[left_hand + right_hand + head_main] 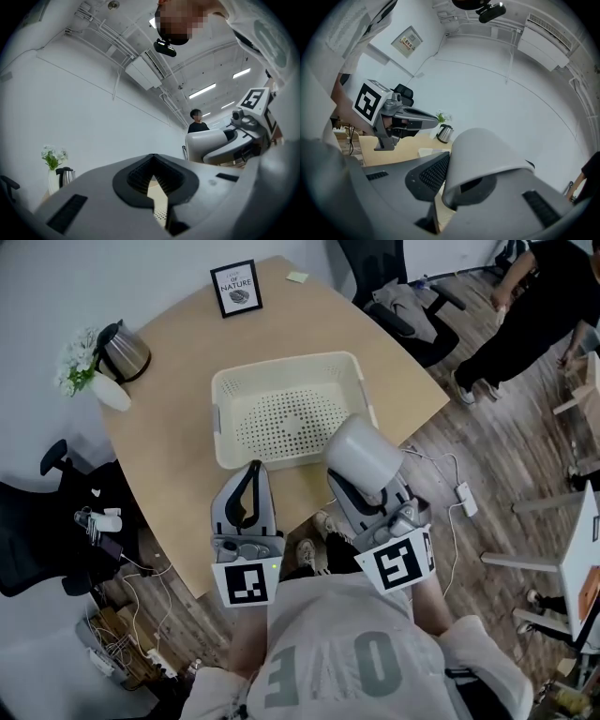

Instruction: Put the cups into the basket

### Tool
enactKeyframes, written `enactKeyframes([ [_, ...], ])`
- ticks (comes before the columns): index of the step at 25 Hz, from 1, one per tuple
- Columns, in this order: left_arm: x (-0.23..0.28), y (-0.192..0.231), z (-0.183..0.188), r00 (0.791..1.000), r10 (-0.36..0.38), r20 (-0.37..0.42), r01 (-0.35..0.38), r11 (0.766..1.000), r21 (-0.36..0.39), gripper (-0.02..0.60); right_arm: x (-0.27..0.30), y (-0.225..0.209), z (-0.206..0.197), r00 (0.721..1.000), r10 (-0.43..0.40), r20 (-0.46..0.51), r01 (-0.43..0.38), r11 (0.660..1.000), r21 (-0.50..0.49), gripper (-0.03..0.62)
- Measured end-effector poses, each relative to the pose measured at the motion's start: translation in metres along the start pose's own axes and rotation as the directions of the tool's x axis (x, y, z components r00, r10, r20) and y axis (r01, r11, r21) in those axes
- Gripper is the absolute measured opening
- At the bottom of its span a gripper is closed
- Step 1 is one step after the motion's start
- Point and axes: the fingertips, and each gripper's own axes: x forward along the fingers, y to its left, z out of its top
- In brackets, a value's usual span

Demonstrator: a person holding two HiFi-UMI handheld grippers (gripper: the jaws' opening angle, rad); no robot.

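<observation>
Tabletop [178,409] of pale wood carries the white perforated basket [281,365]. White cup [364,454] sits tipped above the basket's near right corner, its wall pinched between the jaws of the right gripper [443,185]. Left gripper [251,488] hovers beside it over the table's near edge, jaws closed together on nothing.

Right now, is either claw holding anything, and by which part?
Right claw holds a white cup by its wall near the rim, with one jaw apparently inside the cup. Left claw is shut and empty.
</observation>
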Motion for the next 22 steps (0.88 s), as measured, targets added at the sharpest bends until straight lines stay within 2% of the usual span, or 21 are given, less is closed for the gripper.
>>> enactKeyframes([
  [5,0.048,0.010,-0.008,0.998,0.061,0.014,-0.061,0.998,-0.001,0.008,0.030,-0.038,-0.012,0.999,0.023,0.024,-0.023,1.000,-0.015,0.032],
  [11,0.099,0.006,-0.009,0.996,0.093,0.010,-0.093,0.995,0.025,0.008,0.054,-0.082,-0.020,0.994,0.071,0.077,-0.069,0.997,-0.026,0.032],
  [13,0.108,0.005,-0.009,0.994,0.112,0.019,-0.113,0.994,0.015,0.008,0.060,-0.093,-0.024,0.992,0.091,0.090,-0.088,0.996,-0.031,0.032],
  [17,0.113,0.013,-0.018,0.992,0.127,-0.014,-0.127,0.992,0.016,0.008,0.078,-0.105,-0.030,0.992,0.113,0.065,-0.112,0.994,-0.022,0.032],
  [22,0.111,0.036,-0.024,0.989,0.144,-0.032,-0.143,0.990,0.014,0.008,0.103,-0.097,-0.025,0.986,0.156,0.051,-0.153,0.986,-0.061,0.032],
])
